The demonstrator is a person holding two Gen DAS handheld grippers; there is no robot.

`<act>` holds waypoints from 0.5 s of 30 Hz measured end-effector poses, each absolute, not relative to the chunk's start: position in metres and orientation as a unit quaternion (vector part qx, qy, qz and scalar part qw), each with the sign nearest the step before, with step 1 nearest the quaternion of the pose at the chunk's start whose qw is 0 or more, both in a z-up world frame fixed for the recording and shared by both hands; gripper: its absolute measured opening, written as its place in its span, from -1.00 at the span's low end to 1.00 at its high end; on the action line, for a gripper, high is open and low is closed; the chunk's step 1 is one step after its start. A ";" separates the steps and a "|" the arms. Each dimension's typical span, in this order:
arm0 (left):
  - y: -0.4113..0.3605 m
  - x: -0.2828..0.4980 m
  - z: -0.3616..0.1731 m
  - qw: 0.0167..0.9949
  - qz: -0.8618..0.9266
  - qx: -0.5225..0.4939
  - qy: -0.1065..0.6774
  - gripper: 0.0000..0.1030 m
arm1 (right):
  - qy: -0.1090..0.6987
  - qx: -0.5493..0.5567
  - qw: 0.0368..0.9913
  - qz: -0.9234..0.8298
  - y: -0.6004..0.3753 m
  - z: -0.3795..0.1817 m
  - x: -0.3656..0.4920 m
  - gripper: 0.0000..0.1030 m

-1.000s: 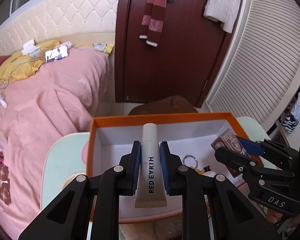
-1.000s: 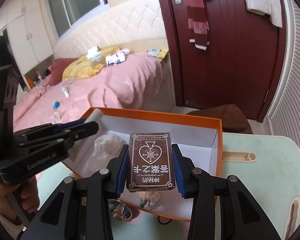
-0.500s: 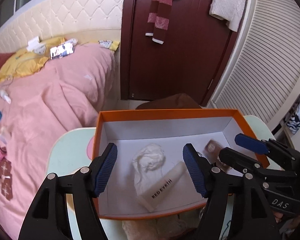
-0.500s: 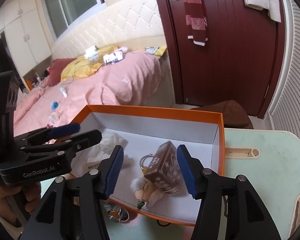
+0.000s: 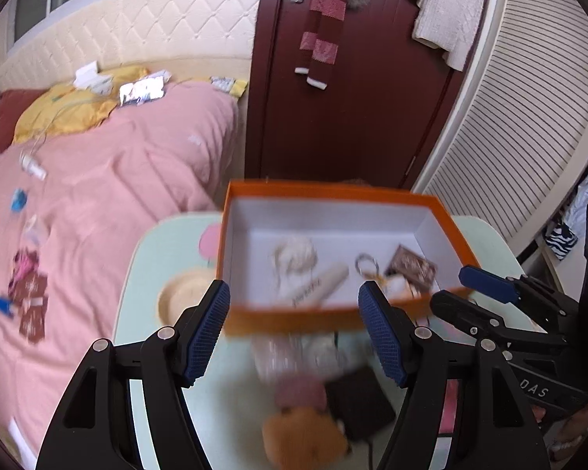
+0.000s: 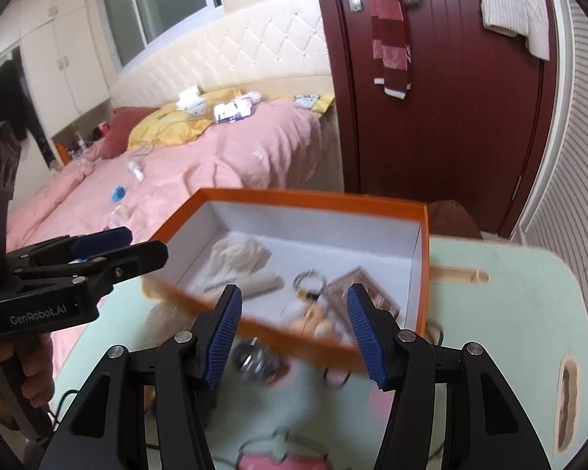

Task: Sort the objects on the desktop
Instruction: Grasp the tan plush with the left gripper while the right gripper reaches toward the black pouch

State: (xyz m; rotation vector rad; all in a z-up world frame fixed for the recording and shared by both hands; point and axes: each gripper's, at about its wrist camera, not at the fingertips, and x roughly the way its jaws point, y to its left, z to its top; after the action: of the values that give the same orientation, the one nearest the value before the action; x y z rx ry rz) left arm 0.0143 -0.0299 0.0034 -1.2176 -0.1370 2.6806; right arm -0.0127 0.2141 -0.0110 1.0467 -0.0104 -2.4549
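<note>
Your left gripper (image 5: 294,329) is spread wide with nothing between its blue pads, hanging over the near wall of the orange box (image 5: 333,192). Your right gripper (image 6: 292,325) is spread too, empty, also at the box's near wall. The box sits on the pale green table (image 6: 509,313), toward its far edge. Inside: the white tube (image 5: 317,286) lies flat near the near wall, beside a crumpled white cloth (image 5: 294,252). The brown card box (image 5: 411,266) lies tilted at the box's right side, a key ring (image 5: 366,264) just left of it. Blurred clutter on the table at the near edge: something brown (image 5: 305,436), a dark flat item (image 5: 358,399).
</note>
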 end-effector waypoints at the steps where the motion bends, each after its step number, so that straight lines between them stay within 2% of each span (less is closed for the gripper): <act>1: -0.031 0.023 0.001 0.097 0.903 -0.416 -0.048 0.34 | 0.001 0.375 0.232 -0.897 0.215 -0.010 -0.004 0.09; 8: -0.037 0.068 -0.019 0.079 0.897 -0.432 -0.052 0.34 | 0.030 0.403 0.238 -0.883 0.216 -0.023 0.033 0.13; 13: -0.039 0.082 -0.042 0.058 0.889 -0.452 -0.047 0.34 | 0.041 0.455 0.202 -0.866 0.216 -0.057 0.035 0.13; 15: -0.044 0.086 -0.049 0.059 0.886 -0.454 -0.067 0.34 | 0.037 0.461 0.188 -0.866 0.219 -0.064 0.033 0.15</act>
State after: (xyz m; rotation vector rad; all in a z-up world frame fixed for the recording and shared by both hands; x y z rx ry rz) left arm 0.0858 -0.0443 -0.0485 -1.3759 -0.2036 2.6847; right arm 0.0332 0.2187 -0.0635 1.2986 0.1035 -2.4376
